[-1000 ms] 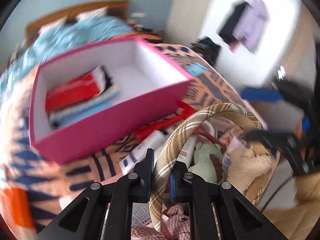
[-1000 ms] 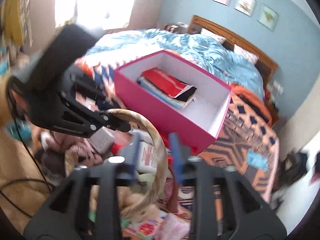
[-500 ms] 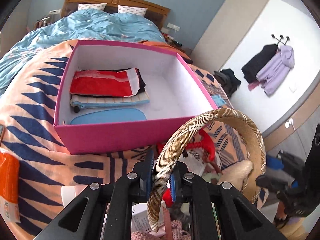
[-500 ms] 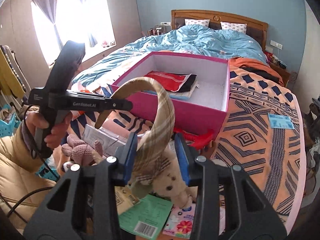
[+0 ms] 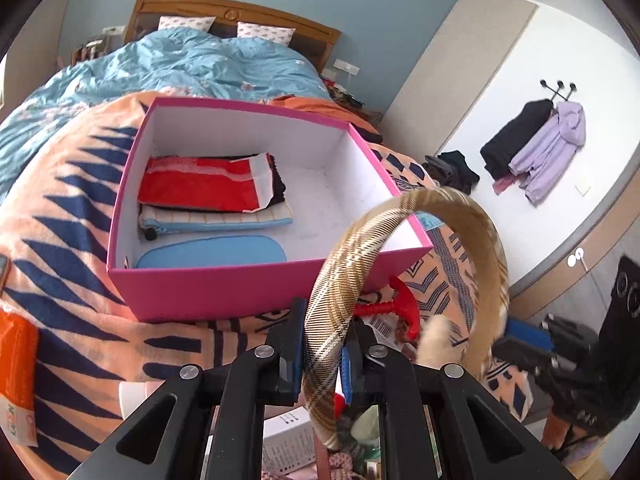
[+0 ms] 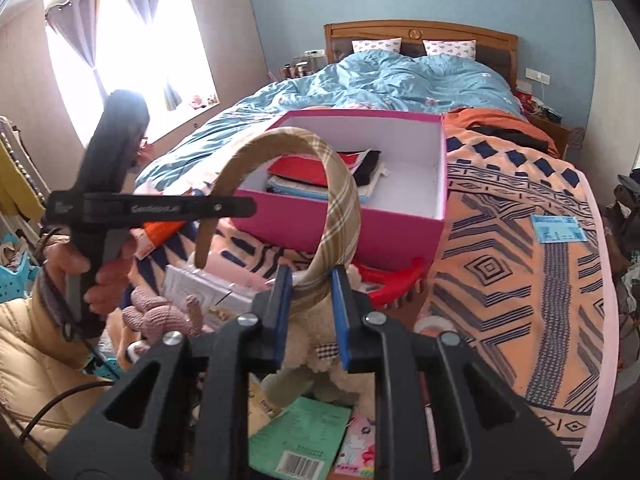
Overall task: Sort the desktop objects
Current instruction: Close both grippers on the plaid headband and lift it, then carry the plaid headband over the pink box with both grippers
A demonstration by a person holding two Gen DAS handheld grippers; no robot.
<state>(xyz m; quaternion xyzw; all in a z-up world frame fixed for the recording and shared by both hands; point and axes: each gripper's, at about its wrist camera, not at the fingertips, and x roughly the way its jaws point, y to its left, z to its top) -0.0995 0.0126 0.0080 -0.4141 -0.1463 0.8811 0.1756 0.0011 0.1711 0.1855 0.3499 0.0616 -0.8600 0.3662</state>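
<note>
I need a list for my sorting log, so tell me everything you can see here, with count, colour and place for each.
headband: 1, beige plaid, clamped by both grippers, in front of the box
box: 1, pink, open, on the blanket
packet: 1, red, top of the stack in the box
pouch: 1, blue, on the box floor
blanket: 1, orange with navy pattern, on the bed
duvet: 1, light blue, behind the box
teddy: 1, cream, under the right gripper
knitted toy: 1, pink, left of the teddy
booklet: 1, green, nearest edge
card: 1, blue, on the blanket
jackets: 2, black and lilac, on wall hooks
left gripper: 1, black, shut on headband
right gripper: 1, black, shut on headband
hand: 1, on the left gripper's handle
</note>
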